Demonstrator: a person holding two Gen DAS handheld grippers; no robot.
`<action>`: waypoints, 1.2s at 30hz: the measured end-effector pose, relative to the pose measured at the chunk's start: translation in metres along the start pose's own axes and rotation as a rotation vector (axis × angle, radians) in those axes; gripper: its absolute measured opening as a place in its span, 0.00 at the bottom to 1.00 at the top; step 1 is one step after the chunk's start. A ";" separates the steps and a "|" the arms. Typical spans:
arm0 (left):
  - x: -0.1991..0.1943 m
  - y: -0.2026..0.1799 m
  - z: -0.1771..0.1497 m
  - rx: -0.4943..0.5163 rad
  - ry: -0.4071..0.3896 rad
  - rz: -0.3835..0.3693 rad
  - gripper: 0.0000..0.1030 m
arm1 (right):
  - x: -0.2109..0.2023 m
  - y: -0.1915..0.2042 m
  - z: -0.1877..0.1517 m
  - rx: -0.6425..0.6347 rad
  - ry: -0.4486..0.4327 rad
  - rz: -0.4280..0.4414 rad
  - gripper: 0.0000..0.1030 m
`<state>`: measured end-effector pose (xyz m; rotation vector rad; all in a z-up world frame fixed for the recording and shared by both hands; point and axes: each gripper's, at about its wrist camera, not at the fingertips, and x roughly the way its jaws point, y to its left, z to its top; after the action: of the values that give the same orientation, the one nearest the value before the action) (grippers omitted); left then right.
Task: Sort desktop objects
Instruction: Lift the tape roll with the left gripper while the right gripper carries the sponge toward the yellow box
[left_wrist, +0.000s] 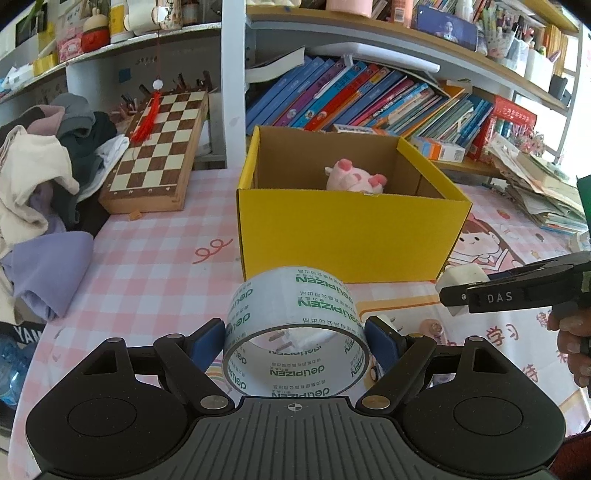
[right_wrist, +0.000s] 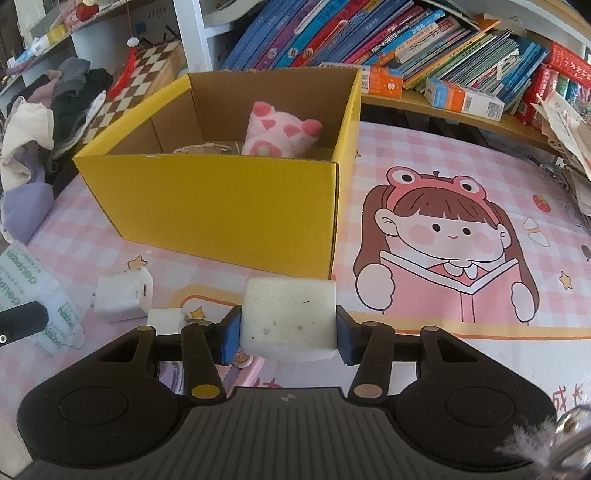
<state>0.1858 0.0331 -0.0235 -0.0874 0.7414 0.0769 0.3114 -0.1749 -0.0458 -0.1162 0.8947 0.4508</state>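
Two tools worked over a worktop (right_wrist: 424, 147) covered in pink checked cloth with a cartoon girl; shelves of leaning books (left_wrist: 369, 99) rose behind, a chessboard (left_wrist: 159, 147) and heaped clothes (left_wrist: 40, 177) lay far left. The left tool (left_wrist: 295, 339) clamped a clear tape roll (left_wrist: 295, 325) with green lettering; the right tool (right_wrist: 288, 332) gripped a scuffed white block (right_wrist: 290, 319) — both just near of the yellow box (left_wrist: 347, 229) holding a pink plush (left_wrist: 352, 177).

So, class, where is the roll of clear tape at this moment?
In the left wrist view the roll of clear tape stands on edge between the left gripper pads, just in front of the yellow box.
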 end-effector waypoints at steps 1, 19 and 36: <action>-0.001 0.001 0.000 0.001 -0.003 -0.004 0.81 | -0.003 0.001 -0.001 0.001 -0.003 -0.002 0.46; -0.031 0.002 0.003 0.069 -0.077 -0.093 0.81 | -0.050 0.021 -0.025 0.012 -0.047 -0.021 0.46; -0.060 -0.001 0.014 0.175 -0.152 -0.177 0.81 | -0.085 0.049 -0.032 -0.057 -0.079 -0.019 0.46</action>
<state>0.1516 0.0312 0.0275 0.0196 0.5835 -0.1481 0.2217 -0.1680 0.0039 -0.1579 0.8024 0.4602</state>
